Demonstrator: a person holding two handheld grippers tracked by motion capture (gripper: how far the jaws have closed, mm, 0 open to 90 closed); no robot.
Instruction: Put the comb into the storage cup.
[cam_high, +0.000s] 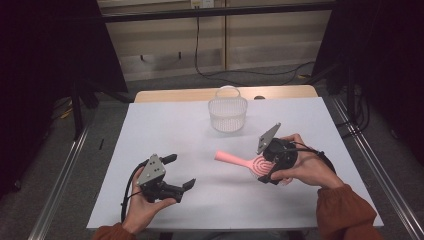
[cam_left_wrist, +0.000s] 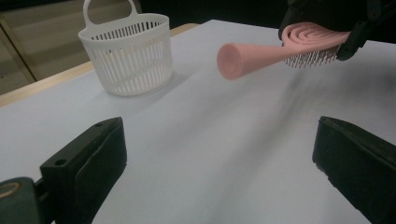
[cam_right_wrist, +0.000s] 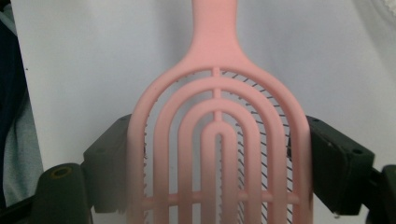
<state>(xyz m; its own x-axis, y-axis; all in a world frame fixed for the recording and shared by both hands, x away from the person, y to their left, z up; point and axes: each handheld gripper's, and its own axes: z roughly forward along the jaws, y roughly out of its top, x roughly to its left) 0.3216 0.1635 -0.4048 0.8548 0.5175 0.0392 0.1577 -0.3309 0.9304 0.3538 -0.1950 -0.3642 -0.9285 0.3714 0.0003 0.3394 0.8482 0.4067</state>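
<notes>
Two tools are in play, and only one has work in it. My right tool (cam_high: 270, 167) is pinching the pink hairbrush (cam_high: 247, 162) across its vented head; in the right gripper view the pads press on both side edges of the head (cam_right_wrist: 217, 154), with the handle running straight away from the camera. My left tool (cam_high: 181, 172) stands spread with nothing between its jaws, held near the front of the table (cam_high: 165, 125).

The brush looks lifted clear of the white table surface: in the left gripper view it hangs with bristles down and a gap under it (cam_left_wrist: 280, 49). Its long axis runs from my right hand toward the table's middle, and the round handle end points roughly at the left tool.

The white slotted basket (cam_high: 228, 114) stands upright at the far middle of the table, well apart from the brush. From the right tool it lies ahead and a little to the left, so the handle is angled off to the side of the basket, not into it. I judge the coming move to be a carry to the basket, and what matters is swinging that long axis round so the handle leads over the rim. The right hand is plainly the nearer one to do it.
</notes>
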